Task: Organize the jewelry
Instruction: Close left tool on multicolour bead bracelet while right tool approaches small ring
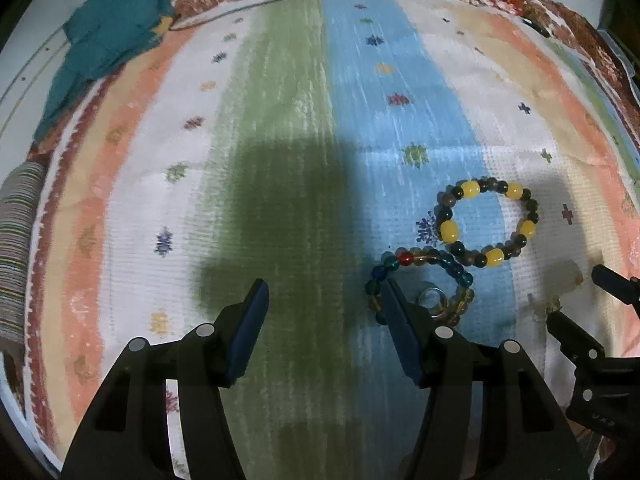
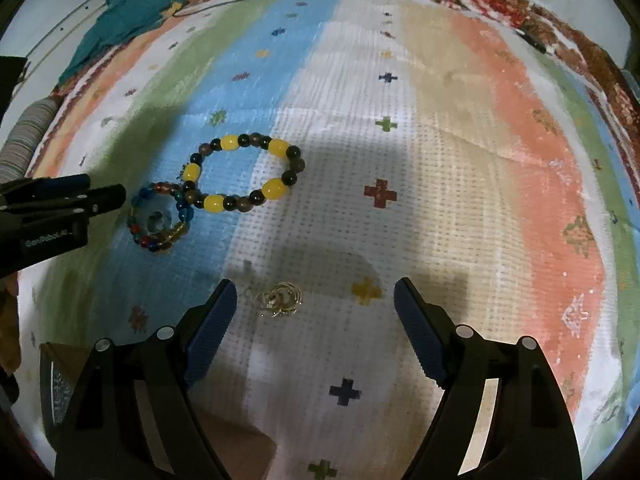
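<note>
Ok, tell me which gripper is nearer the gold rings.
Right. The right gripper has the gold rings lying between its open jaws, nearer the left one. The left gripper sits off to their left, by the multicolored bracelet.

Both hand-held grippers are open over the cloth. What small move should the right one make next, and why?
Probably lower the right hand-held gripper and shift it slightly left, then close on the gold rings. They lie loose on the cloth between its open fingers, nearer the left finger, apart from the yellow-beaded bracelet and the multicolored bracelet beside the left hand-held gripper.
</note>
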Motion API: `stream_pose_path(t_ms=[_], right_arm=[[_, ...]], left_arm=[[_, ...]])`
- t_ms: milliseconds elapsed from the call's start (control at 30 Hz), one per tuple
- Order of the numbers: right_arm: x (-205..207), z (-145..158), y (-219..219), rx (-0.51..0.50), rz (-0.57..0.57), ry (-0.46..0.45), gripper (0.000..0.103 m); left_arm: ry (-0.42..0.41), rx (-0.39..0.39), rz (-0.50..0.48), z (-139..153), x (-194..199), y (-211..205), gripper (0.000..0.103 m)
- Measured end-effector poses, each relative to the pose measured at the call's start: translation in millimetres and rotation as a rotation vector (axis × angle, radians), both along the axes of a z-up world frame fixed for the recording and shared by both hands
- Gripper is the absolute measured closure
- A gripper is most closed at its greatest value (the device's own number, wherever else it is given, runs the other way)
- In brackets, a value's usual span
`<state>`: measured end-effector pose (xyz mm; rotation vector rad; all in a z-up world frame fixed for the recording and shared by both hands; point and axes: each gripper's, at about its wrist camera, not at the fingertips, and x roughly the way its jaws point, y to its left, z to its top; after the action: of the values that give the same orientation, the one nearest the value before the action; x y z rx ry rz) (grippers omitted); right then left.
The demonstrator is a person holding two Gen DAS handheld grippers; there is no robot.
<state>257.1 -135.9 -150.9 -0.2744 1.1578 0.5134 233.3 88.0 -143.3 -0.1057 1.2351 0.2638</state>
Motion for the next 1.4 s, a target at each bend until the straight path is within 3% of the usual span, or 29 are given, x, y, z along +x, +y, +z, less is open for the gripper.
stream_pose_path(t_ms=[67, 167, 300, 400, 533, 600, 1400], right_arm=[[2.0, -3.8, 0.8, -0.003, 0.002, 0.015, 0.034], [3.3, -7.2, 2.5, -0.013, 0.005, 0.018, 0.035], [1.1, -7.4, 4.6, -0.025, 0.02, 0.014, 0.047], [-0.6, -7.8, 6.8, -0.023, 0.037, 0.025, 0.06], [-1.9, -9.9, 8.1, -0.031, 0.049, 0.023, 0.078], [-1.2, -9.6, 5.7, -0.025, 0.04, 0.026, 0.087], [-19.8, 32.5, -14.3, 0.072, -0.034, -0.054, 0.087]], left_arm=[[-0.002, -0.016, -0.001, -3.1, 2.2, 1.2, 0.046], [0.001, -0.037, -0.006, -8.0, 5.7, 1.5, 0.046], [0.016, -0.027, -0.023, -17.9, 10.3, -1.2, 0.05], [0.01, -0.024, -0.052, -19.6, 10.7, -5.3, 0.06], [0.021, -0.039, -0.05, -20.6, 9.4, -4.4, 0.093], [0.023, -0.03, -0.082, -20.6, 7.0, -6.9, 0.094], [-0.098, -0.002, -0.165, 46.5, -21.6, -39.6, 0.094]])
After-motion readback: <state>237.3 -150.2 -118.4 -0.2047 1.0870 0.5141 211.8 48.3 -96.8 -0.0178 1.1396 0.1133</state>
